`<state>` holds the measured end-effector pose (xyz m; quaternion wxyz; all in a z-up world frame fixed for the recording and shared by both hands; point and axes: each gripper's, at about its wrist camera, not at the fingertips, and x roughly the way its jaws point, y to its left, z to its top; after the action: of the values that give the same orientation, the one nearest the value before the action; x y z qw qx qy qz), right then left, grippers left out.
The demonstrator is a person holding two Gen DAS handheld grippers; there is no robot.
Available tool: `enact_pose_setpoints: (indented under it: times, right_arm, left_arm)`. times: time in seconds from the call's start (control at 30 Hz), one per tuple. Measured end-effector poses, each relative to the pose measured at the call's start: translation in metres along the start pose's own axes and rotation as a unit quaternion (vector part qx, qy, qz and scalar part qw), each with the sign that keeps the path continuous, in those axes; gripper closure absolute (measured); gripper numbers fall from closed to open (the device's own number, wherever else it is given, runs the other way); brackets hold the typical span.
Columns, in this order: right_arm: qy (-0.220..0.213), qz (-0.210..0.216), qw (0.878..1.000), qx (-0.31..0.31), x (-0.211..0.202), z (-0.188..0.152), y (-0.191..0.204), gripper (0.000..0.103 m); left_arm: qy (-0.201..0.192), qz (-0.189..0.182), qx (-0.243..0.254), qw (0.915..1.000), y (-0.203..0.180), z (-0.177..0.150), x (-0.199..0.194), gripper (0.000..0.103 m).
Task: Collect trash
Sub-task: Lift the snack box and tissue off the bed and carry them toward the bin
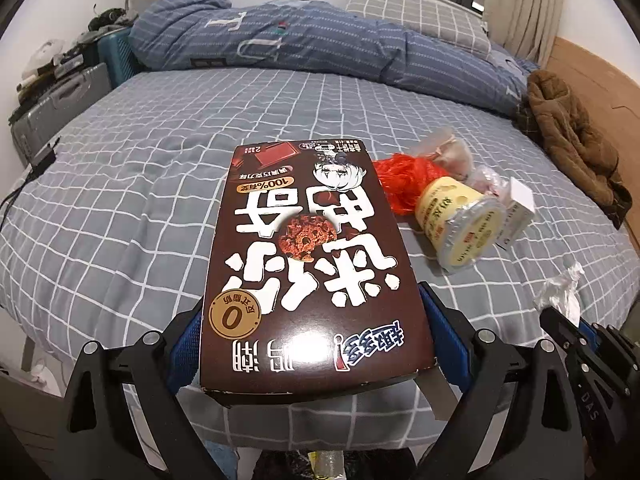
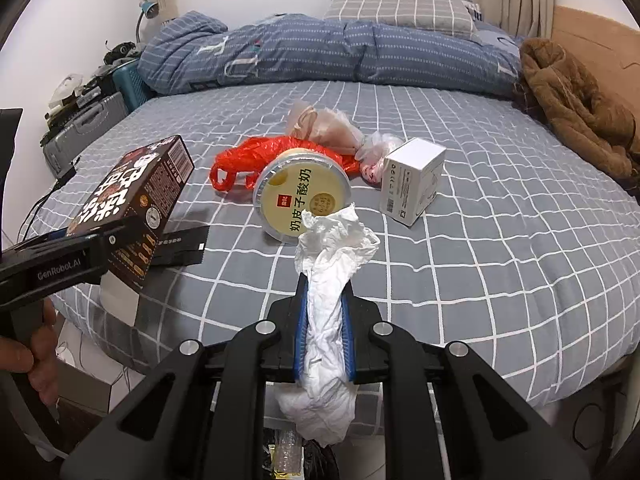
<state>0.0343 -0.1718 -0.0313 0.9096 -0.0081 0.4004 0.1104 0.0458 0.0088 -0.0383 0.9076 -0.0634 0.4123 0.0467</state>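
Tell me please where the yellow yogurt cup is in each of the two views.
Left wrist view: the yogurt cup lies on its side, right of centre, beside the brown box.
Right wrist view: the cup is at centre, lid toward the camera, just beyond the held tissue.
Shared landmark: the red plastic bag behind it.

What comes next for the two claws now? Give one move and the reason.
Probably carry both loads to the bin and let go. The left claw is shut on the brown snack box, the right claw on the crumpled tissue, both clear of the bed. No bin can be made out.
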Motion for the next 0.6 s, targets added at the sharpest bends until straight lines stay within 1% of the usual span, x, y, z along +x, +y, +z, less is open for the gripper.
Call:
enact_pose_setpoints:
  times: [0.23,0.6]
  right_arm:
    - [-0.01,0.001,1.0,-0.003,-0.013,-0.009,0.0,0.089]
    - [-0.012,0.007,1.0,0.005,-0.031,-0.023,0.001,0.089]
  left_arm:
    - [-0.001,-0.004,-0.003,1.0,0.0,-0.012,-0.015,0.012]
    - [-0.005,-0.005,0.005,1.0,-0.001,-0.032,-0.036,0.012]
